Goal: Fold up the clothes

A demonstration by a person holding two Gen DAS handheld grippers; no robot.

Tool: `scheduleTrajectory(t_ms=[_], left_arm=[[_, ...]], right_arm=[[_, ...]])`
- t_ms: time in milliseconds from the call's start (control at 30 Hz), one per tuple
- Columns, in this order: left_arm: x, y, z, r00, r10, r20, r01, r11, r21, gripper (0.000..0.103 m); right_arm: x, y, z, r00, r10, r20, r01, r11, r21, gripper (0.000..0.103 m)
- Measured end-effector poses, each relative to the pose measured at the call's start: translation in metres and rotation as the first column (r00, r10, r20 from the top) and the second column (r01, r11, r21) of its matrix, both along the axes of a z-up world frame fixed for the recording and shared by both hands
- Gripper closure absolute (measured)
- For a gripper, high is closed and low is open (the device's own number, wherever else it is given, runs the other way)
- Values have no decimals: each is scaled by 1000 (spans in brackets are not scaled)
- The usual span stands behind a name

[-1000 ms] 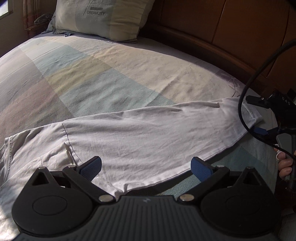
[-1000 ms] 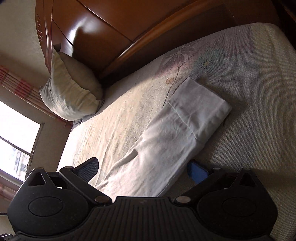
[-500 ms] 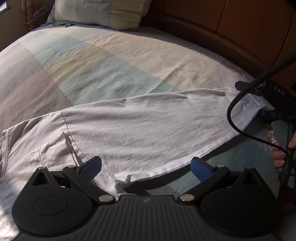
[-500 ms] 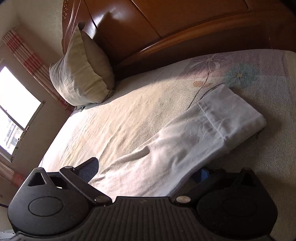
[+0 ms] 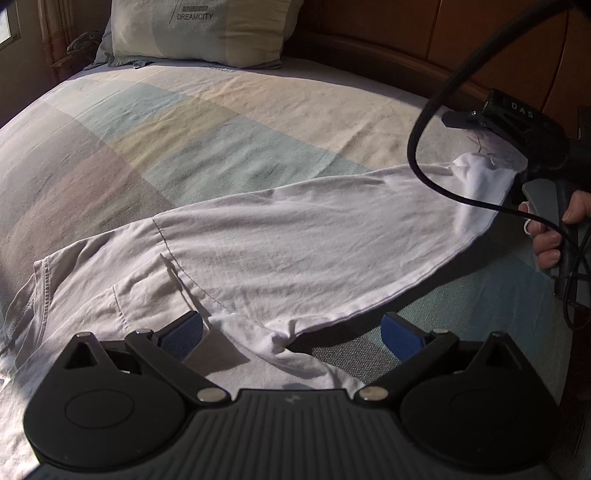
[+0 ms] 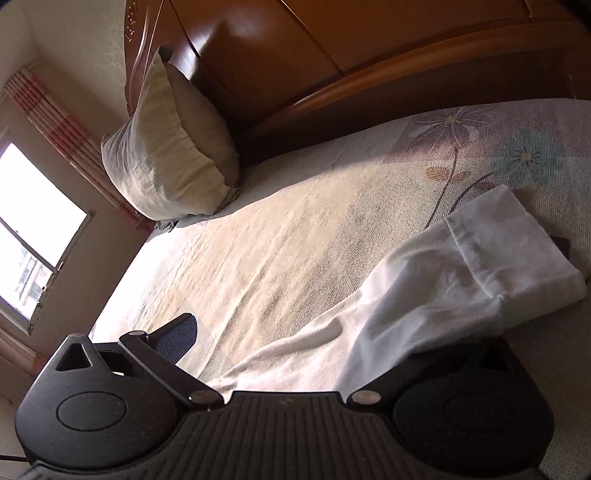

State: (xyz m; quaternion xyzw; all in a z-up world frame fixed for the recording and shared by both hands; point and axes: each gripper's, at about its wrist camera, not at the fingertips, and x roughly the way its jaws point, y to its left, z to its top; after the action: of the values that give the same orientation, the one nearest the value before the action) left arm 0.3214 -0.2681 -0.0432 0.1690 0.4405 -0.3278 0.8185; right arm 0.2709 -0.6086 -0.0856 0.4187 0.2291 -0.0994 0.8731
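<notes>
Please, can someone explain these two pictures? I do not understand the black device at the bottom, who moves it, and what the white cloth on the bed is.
A person holds two hand-held grippers, each with a camera looking along its two fingers. The left gripper is open above a white garment spread on the bed. The same view shows the right gripper and the person's hand at the garment's far end. The right gripper's own view shows cloth lying between its open fingers; a grip is not clear. A pillow rests against the headboard.
</notes>
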Motion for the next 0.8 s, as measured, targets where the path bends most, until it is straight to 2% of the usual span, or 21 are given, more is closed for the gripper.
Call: scheduleTrajectory(t_ms=[133,267,367,533,800], left_arm=[[-6,21,1,1000,16,-4,-16,1000,2,1],[-13,42,8,1000,-5,14,5,1000,5,1],[-18,58,14,997,-69,17,68,997,31,1],[-25,88,22,988,-149,-33,150,988,43,1],[-24,152,30,996,-79,-45,80,997,4,1]], right_arm=[[4,17,21,998,21,61,-23,999,26,0],[13,40,40,992,60,106,-64,997,35,0],[25,61,54,987,94,130,-100,994,35,0],[42,100,72,979,148,138,-153,988,21,0],[67,170,95,961,236,142,-239,971,3,0]])
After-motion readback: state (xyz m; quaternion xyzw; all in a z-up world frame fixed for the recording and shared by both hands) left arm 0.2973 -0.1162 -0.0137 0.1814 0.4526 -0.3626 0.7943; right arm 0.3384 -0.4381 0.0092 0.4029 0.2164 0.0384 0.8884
